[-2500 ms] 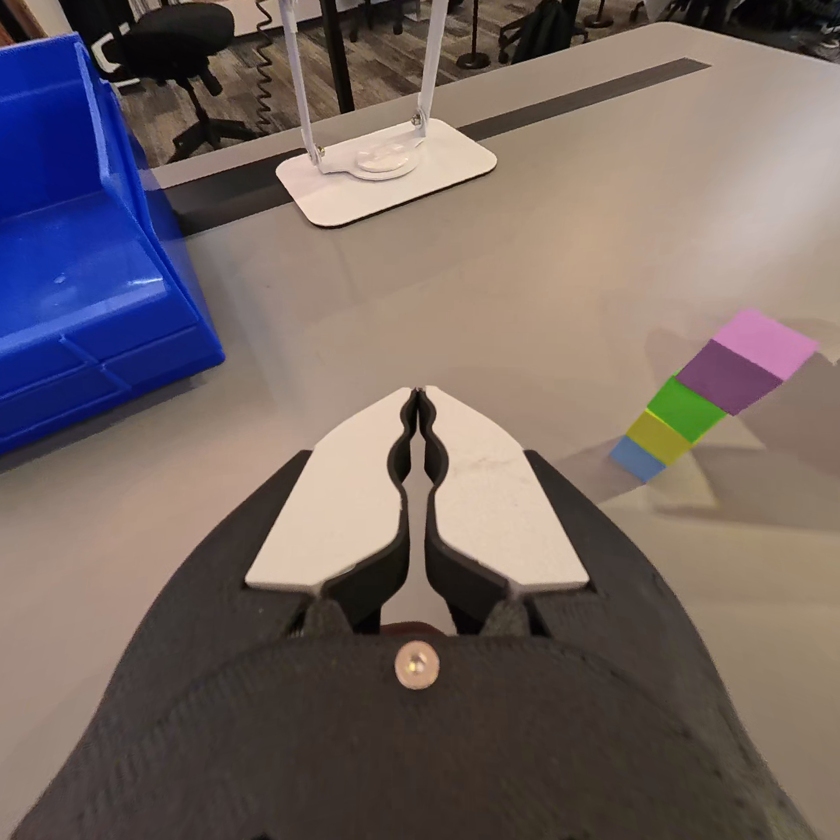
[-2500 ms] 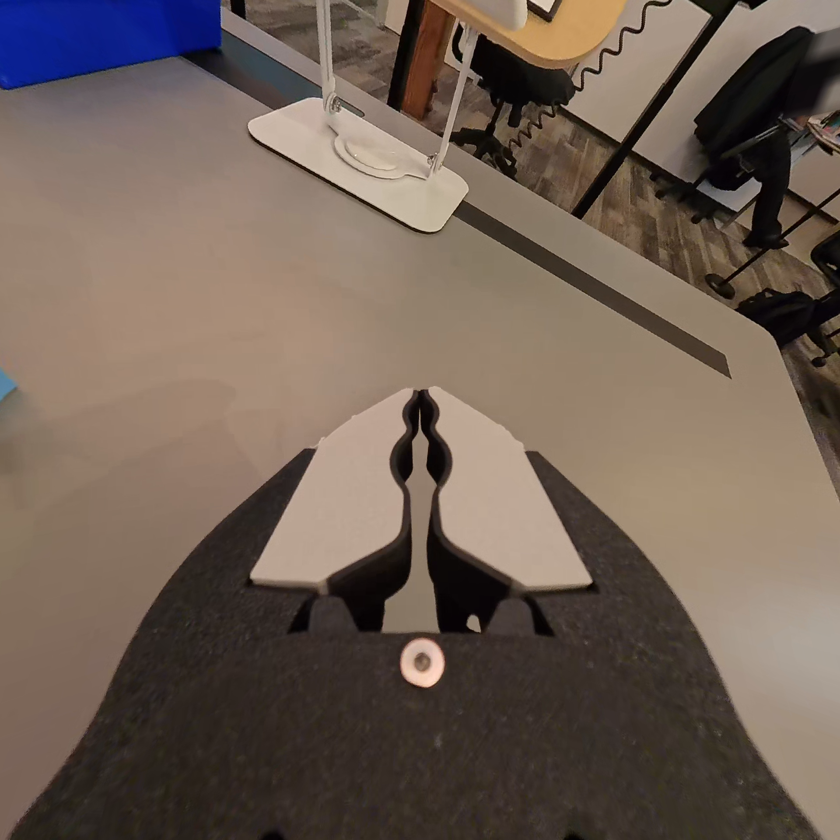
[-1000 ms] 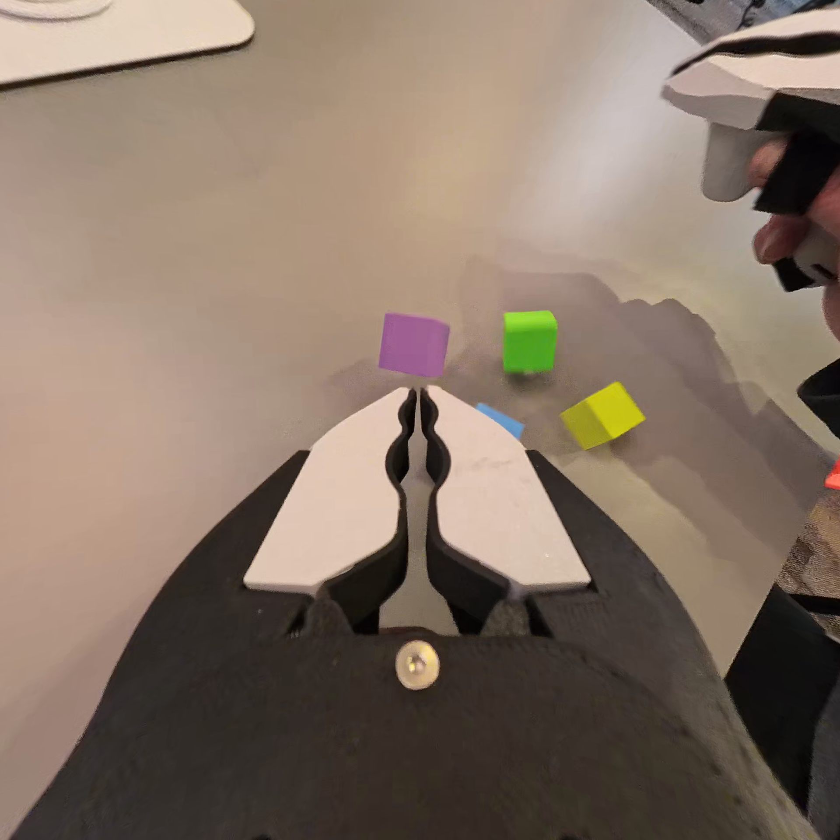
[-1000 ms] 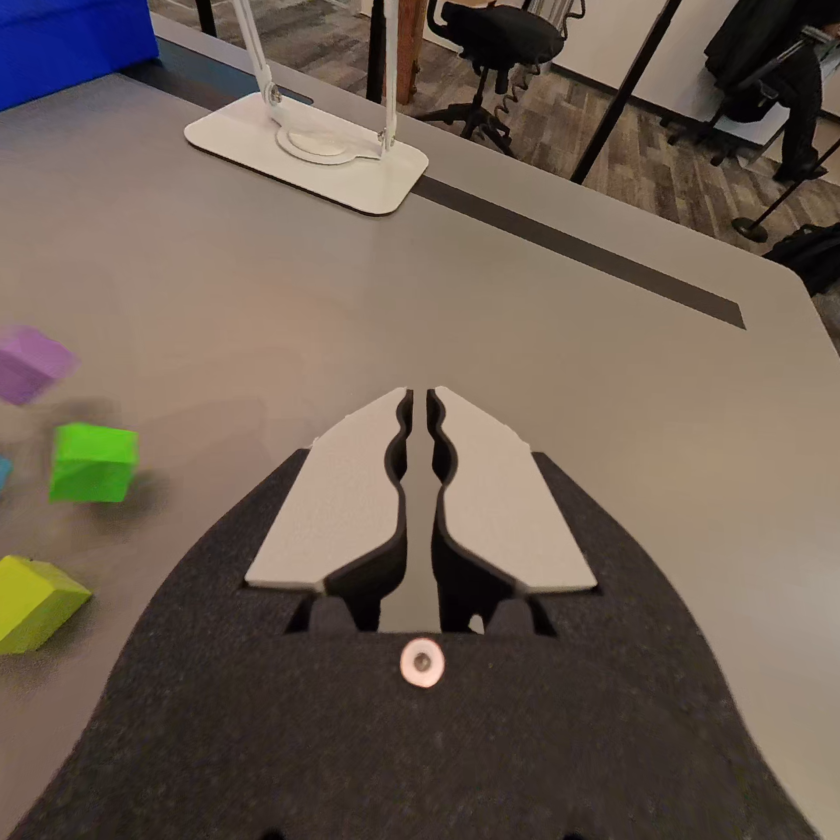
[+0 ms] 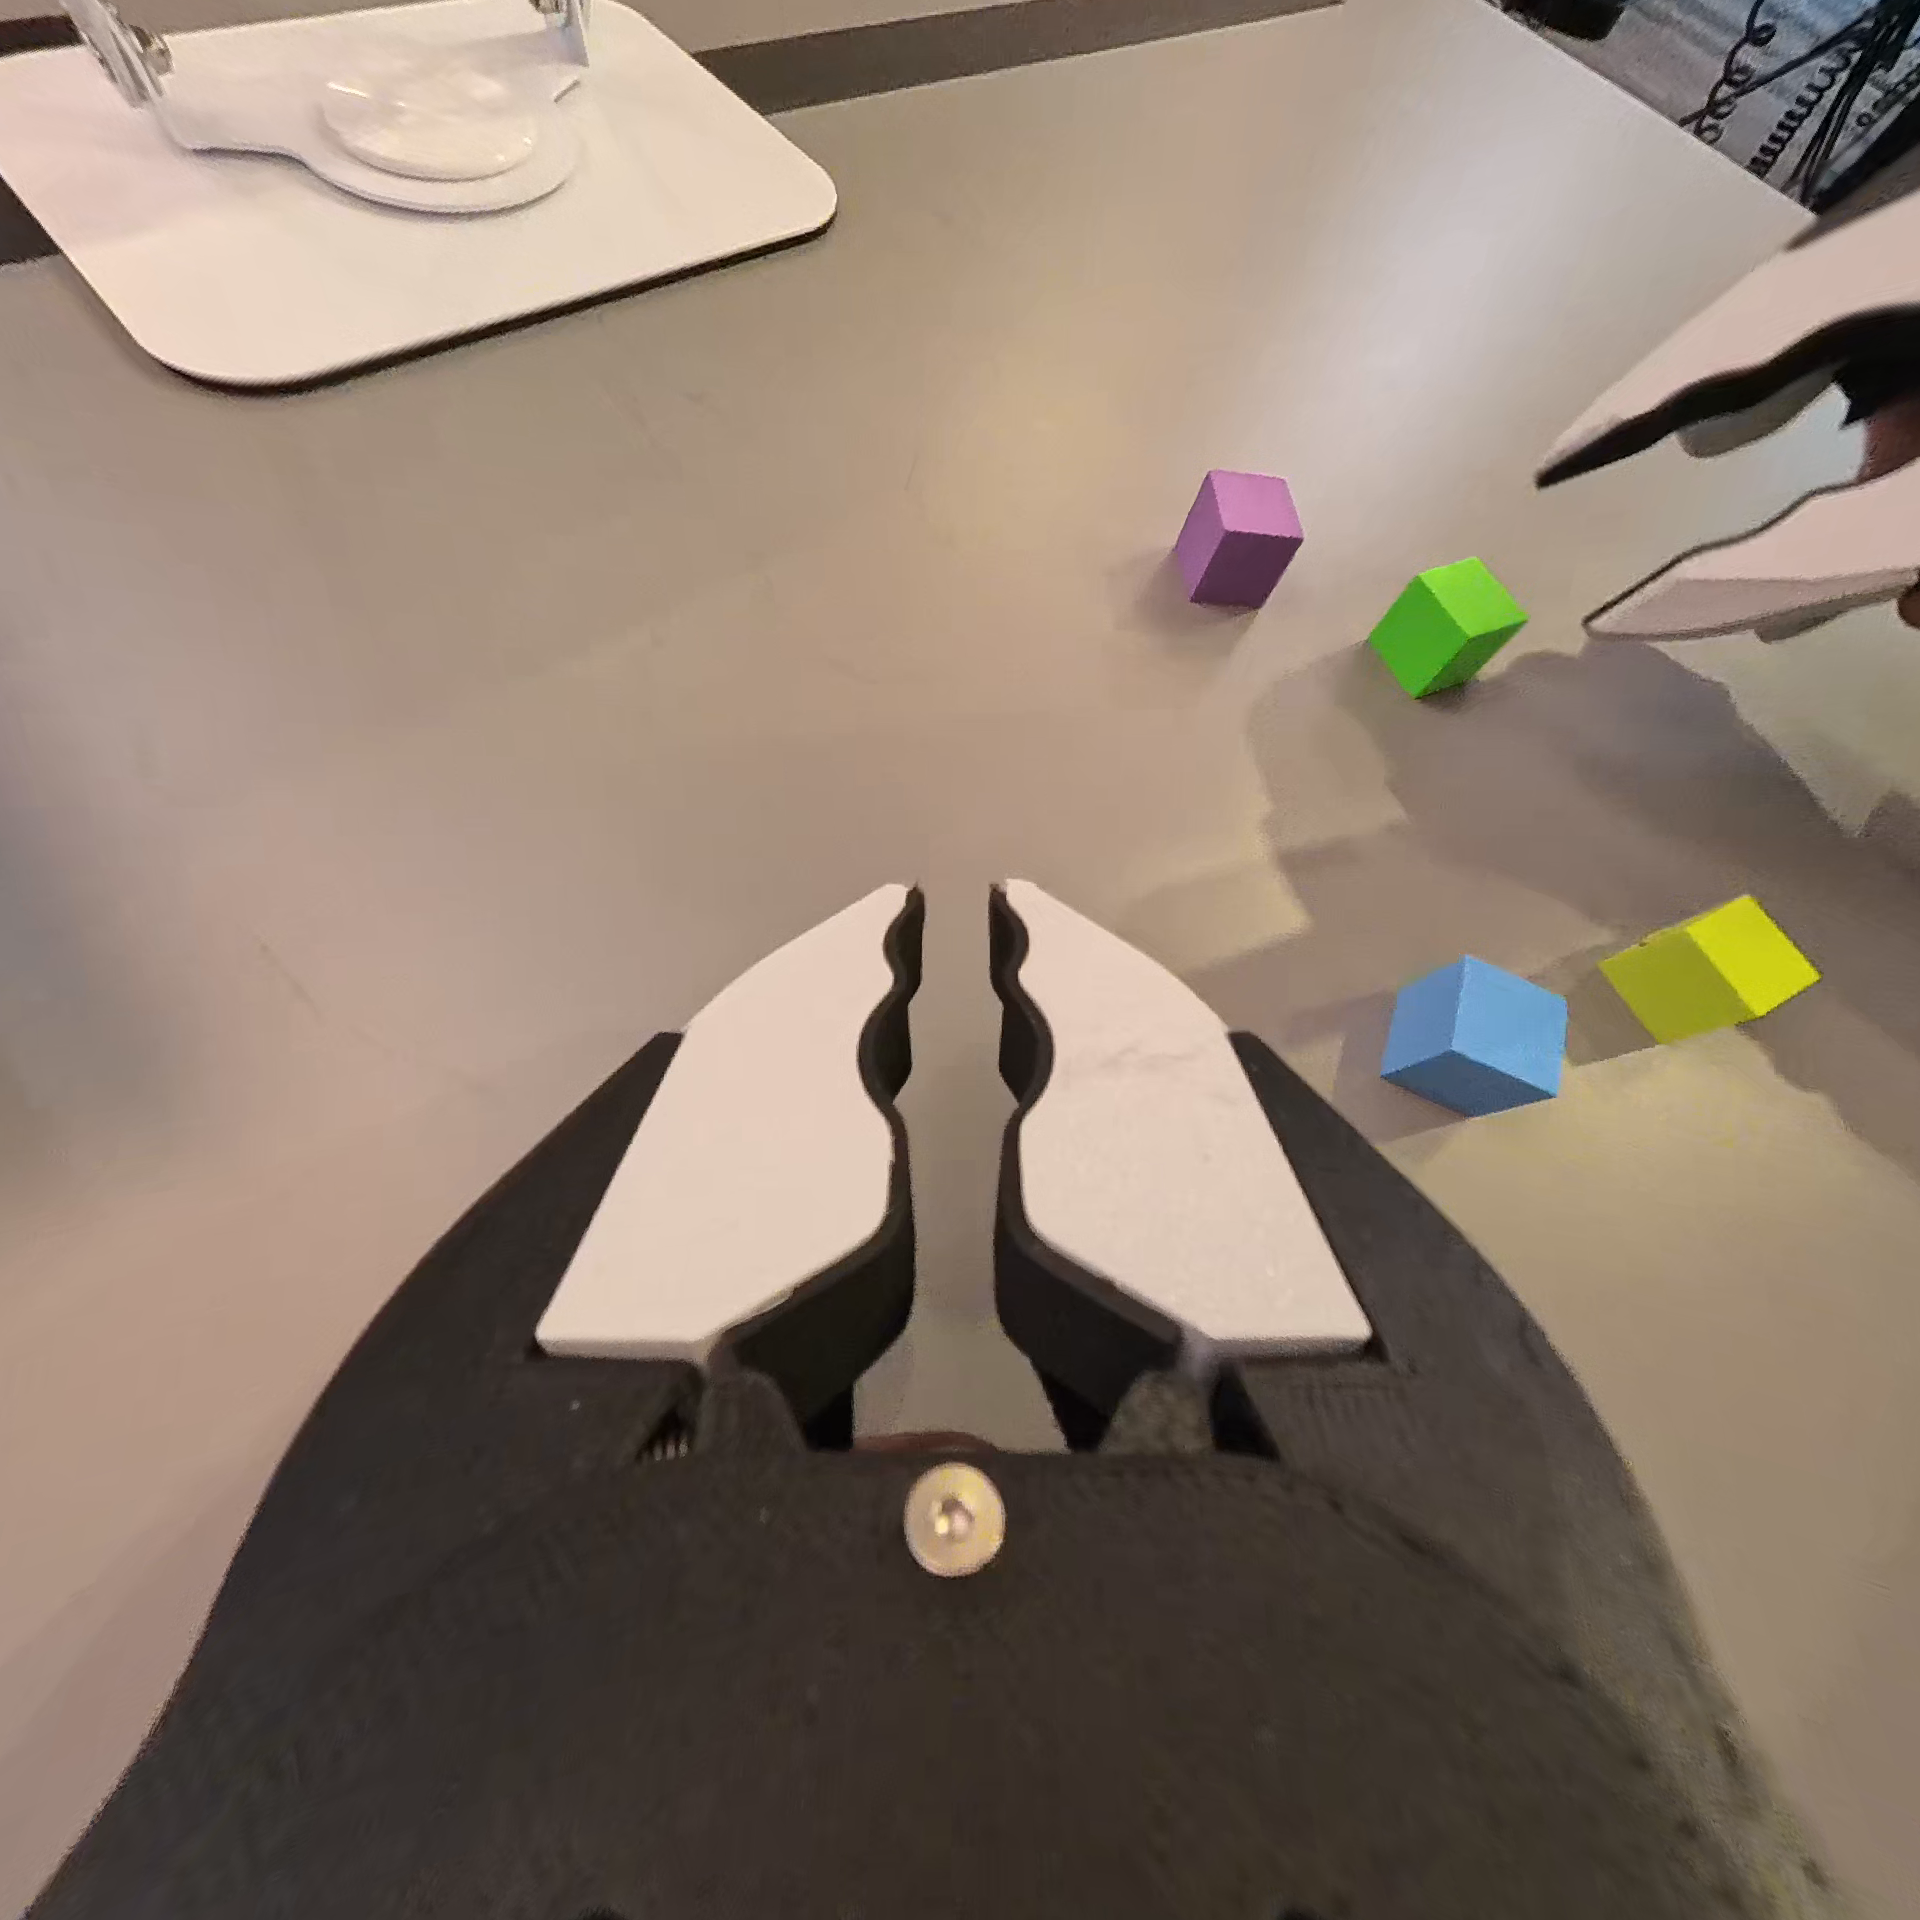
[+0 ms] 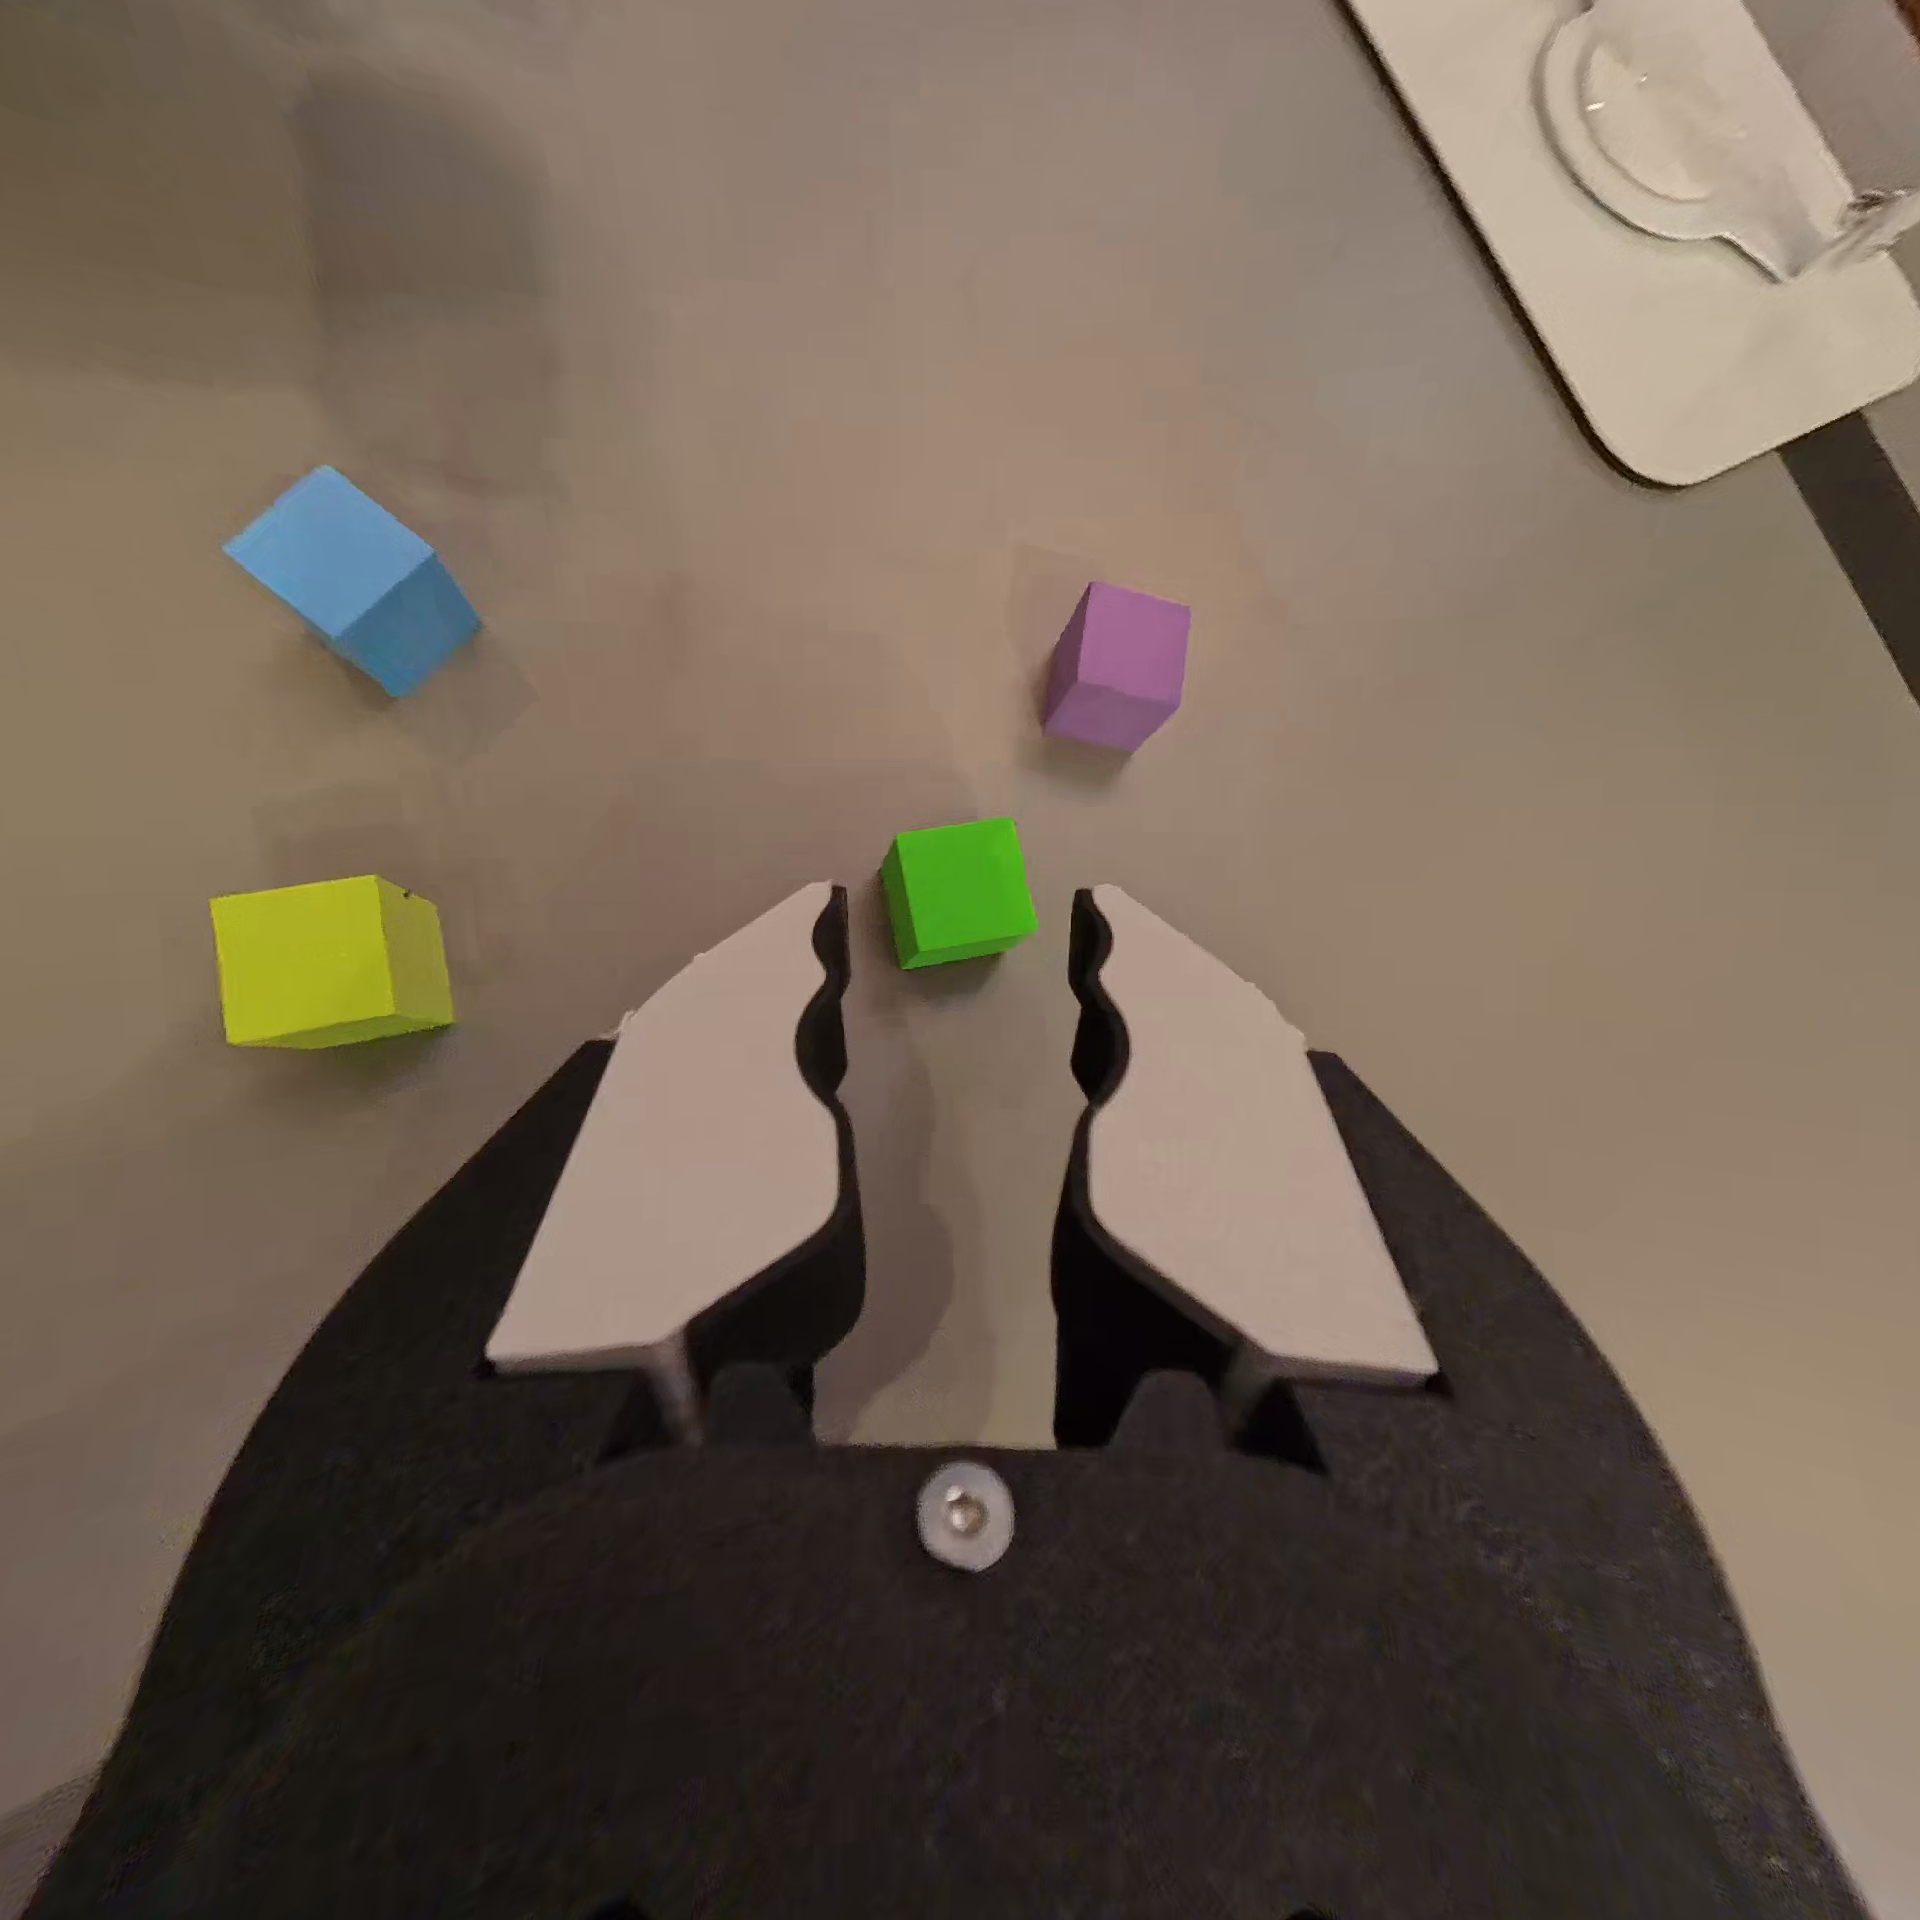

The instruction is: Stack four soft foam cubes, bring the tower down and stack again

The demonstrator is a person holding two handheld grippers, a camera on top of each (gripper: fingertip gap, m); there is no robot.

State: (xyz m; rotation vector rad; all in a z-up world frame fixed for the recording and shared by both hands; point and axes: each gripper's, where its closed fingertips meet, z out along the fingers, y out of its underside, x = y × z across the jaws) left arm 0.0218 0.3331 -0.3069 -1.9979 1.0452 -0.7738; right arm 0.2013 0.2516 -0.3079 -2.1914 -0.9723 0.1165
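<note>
Foam cubes lie scattered on the grey table (image 6: 1455, 935). In the right wrist view I see a green cube (image 6: 958, 891), a purple cube (image 6: 1117, 663), a blue cube (image 6: 353, 578) and a yellow-green cube (image 6: 327, 961). My right gripper (image 6: 954, 902) is open and hovers over the green cube, which lies between the fingertips without touching them. My left gripper (image 5: 954, 900) is slightly open and empty above bare table. In the left wrist view the purple cube (image 5: 1238, 538), green cube (image 5: 1444, 625), blue cube (image 5: 1473, 1035) and yellow-green cube (image 5: 1709, 968) lie to its right, with the right gripper (image 5: 1569, 545) above the green one.
A white stand base (image 5: 395, 187) sits at the far left of the left wrist view and shows at the top right of the right wrist view (image 6: 1683, 208). A dark strip (image 6: 1860, 540) runs along the table beside it. About 20 centimeters separates my left fingertips from my right. From the left gripper's tips to the white stand base (image 5: 395, 187) is close to 30 centimeters. Seen from the right wrist view (image 6: 1563, 60) as well.
The tower has come down and the cubes have scattered and settled. My right gripper has swung over the green cube and opened wide. My left gripper has pulled back and opened slightly.
</note>
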